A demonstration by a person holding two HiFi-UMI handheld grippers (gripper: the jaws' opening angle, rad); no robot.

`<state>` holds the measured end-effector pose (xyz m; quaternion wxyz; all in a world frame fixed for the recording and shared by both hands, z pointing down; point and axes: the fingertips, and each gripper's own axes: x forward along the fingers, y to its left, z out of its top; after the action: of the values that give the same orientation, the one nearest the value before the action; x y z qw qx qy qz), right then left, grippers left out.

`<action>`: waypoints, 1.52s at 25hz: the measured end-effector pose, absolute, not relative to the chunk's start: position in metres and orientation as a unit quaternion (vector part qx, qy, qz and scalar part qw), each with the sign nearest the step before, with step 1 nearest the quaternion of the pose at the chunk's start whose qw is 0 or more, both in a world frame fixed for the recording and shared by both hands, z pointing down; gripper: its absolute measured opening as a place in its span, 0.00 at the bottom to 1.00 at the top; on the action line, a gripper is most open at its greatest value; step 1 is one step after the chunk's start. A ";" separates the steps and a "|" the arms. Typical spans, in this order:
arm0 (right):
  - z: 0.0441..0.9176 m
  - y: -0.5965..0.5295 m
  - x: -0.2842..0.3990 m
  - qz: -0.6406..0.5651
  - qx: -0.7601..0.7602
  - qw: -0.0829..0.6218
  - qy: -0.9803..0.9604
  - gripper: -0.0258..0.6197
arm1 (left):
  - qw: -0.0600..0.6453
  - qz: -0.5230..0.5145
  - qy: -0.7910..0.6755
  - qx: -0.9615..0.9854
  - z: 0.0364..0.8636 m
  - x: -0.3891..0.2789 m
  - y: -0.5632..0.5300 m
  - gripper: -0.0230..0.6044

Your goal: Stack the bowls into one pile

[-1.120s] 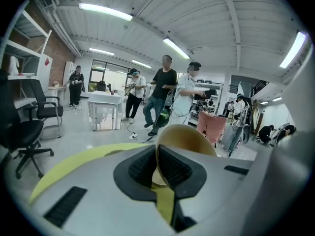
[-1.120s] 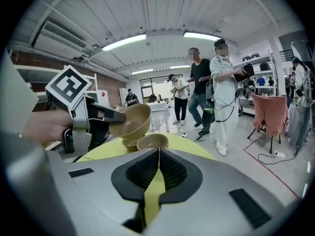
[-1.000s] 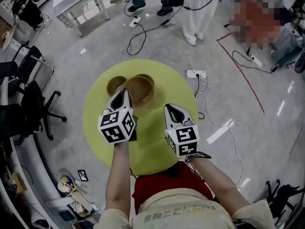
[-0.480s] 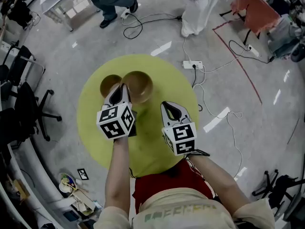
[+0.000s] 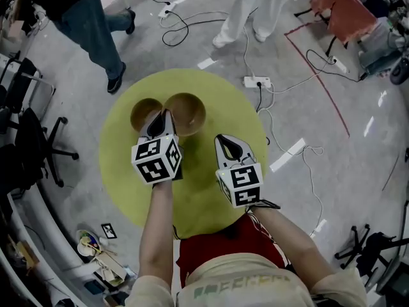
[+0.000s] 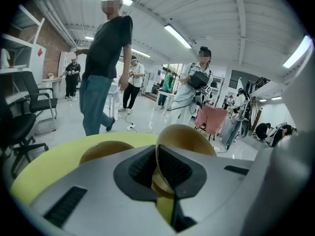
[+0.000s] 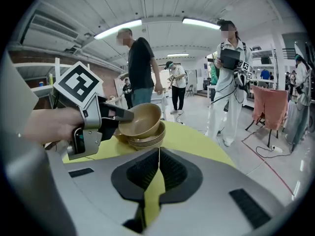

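Note:
A tan bowl (image 7: 141,119) hangs tilted just above a pile of like bowls (image 7: 147,140) on the round yellow table (image 5: 211,190). My left gripper (image 5: 162,118) is shut on that bowl's near rim. In the left gripper view the rim runs between the pads of the left gripper (image 6: 157,154), and the bowl (image 6: 189,137) rises behind them. One more tan bowl (image 5: 144,112) sits on the table just left of the pile. My right gripper (image 5: 229,142) hovers over bare table to the right, shut with nothing in it. Its jaws meet in the right gripper view (image 7: 158,155).
A person in jeans (image 5: 89,24) walks close to the table's far left side, and another in white (image 5: 246,11) stands beyond it. A power strip (image 5: 257,81) and cables lie on the floor behind the table. Office chairs (image 5: 32,139) stand at the left.
Both grippers have sunk a little toward the table, and the held bowl now covers the pile. The person in jeans has walked nearer along the table's far left.

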<state>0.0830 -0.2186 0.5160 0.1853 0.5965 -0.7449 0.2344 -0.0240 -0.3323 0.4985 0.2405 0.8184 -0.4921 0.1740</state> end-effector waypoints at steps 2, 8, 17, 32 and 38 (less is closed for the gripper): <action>0.518 -0.220 0.081 0.235 0.595 0.187 -0.745 0.10 | 0.238 0.179 -0.491 0.819 0.501 -0.023 -0.332 0.09; 0.524 -0.230 0.072 0.235 0.590 0.195 -0.748 0.10 | 0.229 0.194 -0.485 0.821 0.510 -0.024 -0.336 0.09; 0.535 -0.233 0.070 0.240 0.584 0.203 -0.748 0.10 | 0.221 0.209 -0.489 0.818 0.521 -0.025 -0.340 0.09; 0.544 -0.234 0.067 0.247 0.579 0.213 -0.748 0.10 | 0.180 0.238 -0.487 0.821 0.523 -0.023 -0.344 0.09; 0.546 -0.234 0.077 0.249 0.576 0.214 -0.749 0.10 | 0.160 0.257 -0.483 0.822 0.524 -0.009 -0.344 0.14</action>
<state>0.0771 -0.2345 0.5463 0.2137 0.5760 -0.7486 0.2492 -0.0089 -0.3438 0.5245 0.1598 0.8217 -0.4830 0.2570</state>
